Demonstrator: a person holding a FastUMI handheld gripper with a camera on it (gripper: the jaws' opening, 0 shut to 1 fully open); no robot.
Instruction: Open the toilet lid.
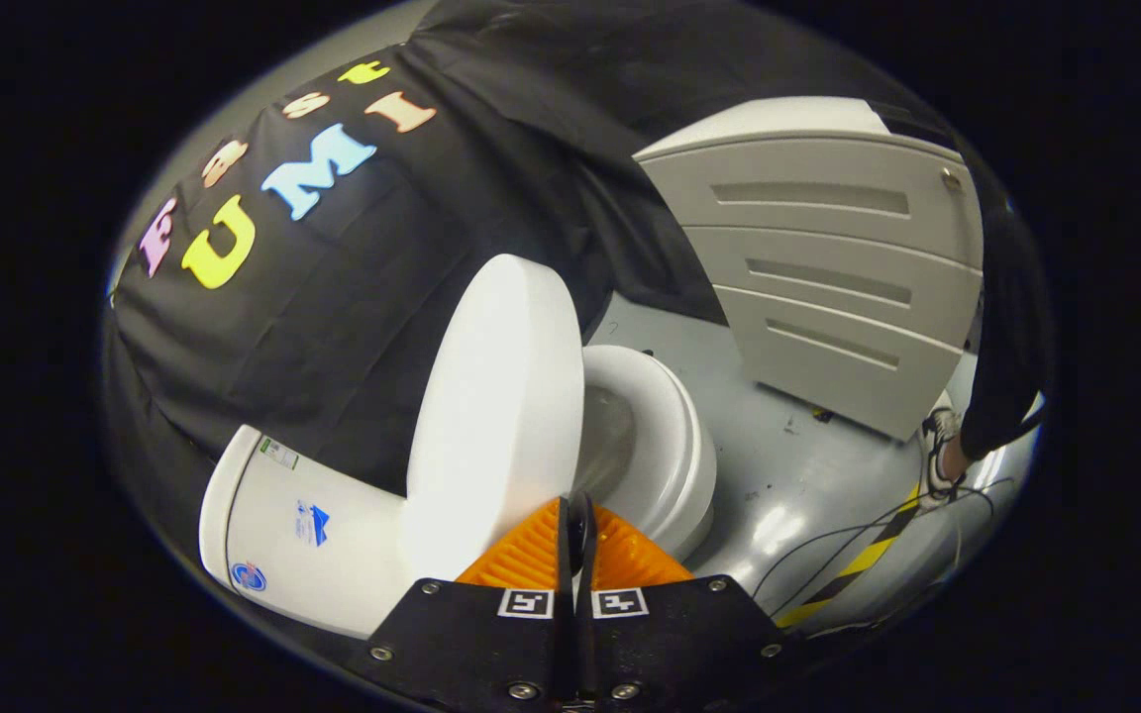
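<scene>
Nearest of all, the gripper (576, 515) has its 2 fingers (531, 555) pressed together, with just a thin dark slit between them, and nothing is held there. Their tips sit right at the near edge of the toilet lid (496, 416); whether they touch it I cannot tell. That lid is raised, standing nearly on edge and tilted over toward the tank (293, 525) on the left. To the right of the lid the seat (665, 436) lies flat around the open bowl (605, 436). Farther right, a pale cabinet (828, 267) with 3 drawer fronts stands on the grey floor (788, 475). By its near right corner is a person's shoe (939, 451) and dark trouser leg (1011, 327). Thin cables (828, 545) and a yellow-and-black striped tape (863, 564) cross the floor near the shoe.
</scene>
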